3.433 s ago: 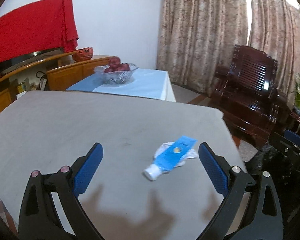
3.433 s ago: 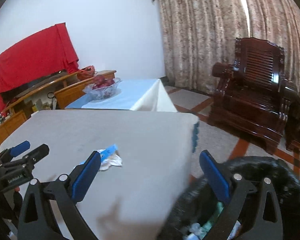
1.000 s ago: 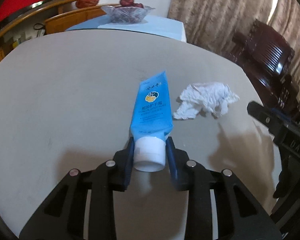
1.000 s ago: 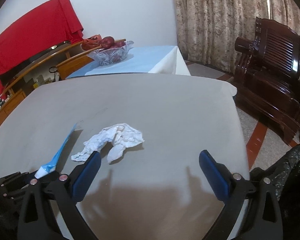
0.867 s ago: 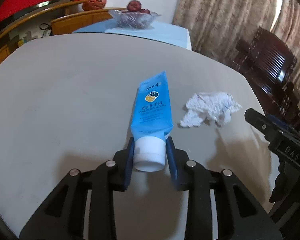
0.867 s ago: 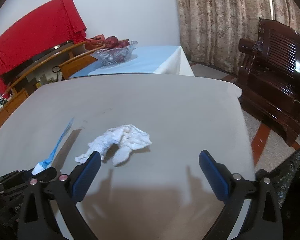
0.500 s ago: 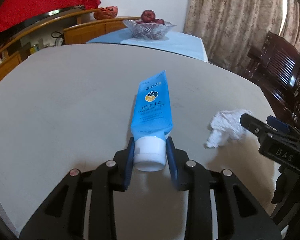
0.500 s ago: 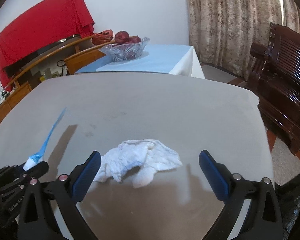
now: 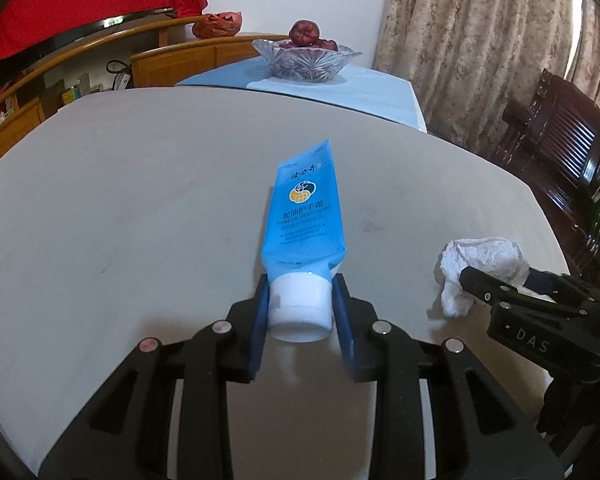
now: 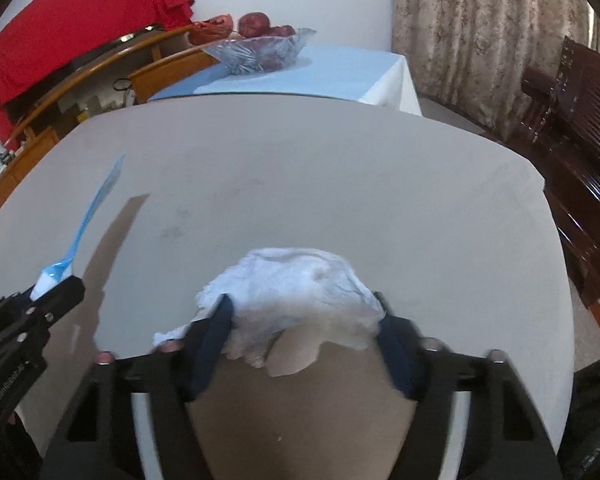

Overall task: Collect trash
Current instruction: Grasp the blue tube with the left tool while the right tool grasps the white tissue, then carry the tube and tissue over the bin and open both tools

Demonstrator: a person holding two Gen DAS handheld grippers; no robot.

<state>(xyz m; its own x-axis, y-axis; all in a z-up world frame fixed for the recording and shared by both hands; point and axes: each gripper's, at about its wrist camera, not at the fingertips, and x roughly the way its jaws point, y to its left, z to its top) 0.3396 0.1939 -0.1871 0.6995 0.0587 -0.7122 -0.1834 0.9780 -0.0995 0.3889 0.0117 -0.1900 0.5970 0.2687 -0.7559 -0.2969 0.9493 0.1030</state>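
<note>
A blue hand-cream tube (image 9: 306, 208) juts forward over the grey table (image 9: 120, 200), and my left gripper (image 9: 300, 284) is shut on its white cap. In the right wrist view the same tube (image 10: 92, 208) shows edge-on at the left, held by the left gripper (image 10: 48, 292). A crumpled white tissue (image 10: 296, 280) lies near the table's front edge. My right gripper (image 10: 304, 312) is closing on it, with the tissue between the blue pads and touching both. From the left wrist view the tissue (image 9: 480, 256) sits at the right, partly behind the right gripper's black fingers.
A glass bowl of red fruit (image 9: 306, 60) stands on a blue-clothed table behind. A dark wooden armchair (image 9: 560, 132) is at the right, curtains behind it. A black trash bag (image 10: 596, 412) shows at the lower right. A wooden sideboard under red cloth (image 10: 80, 20) lines the left wall.
My right gripper moved forward and down onto the tissue, and its wide-open jaws closed in around it. My left gripper kept its hold on the tube and shifted slightly.
</note>
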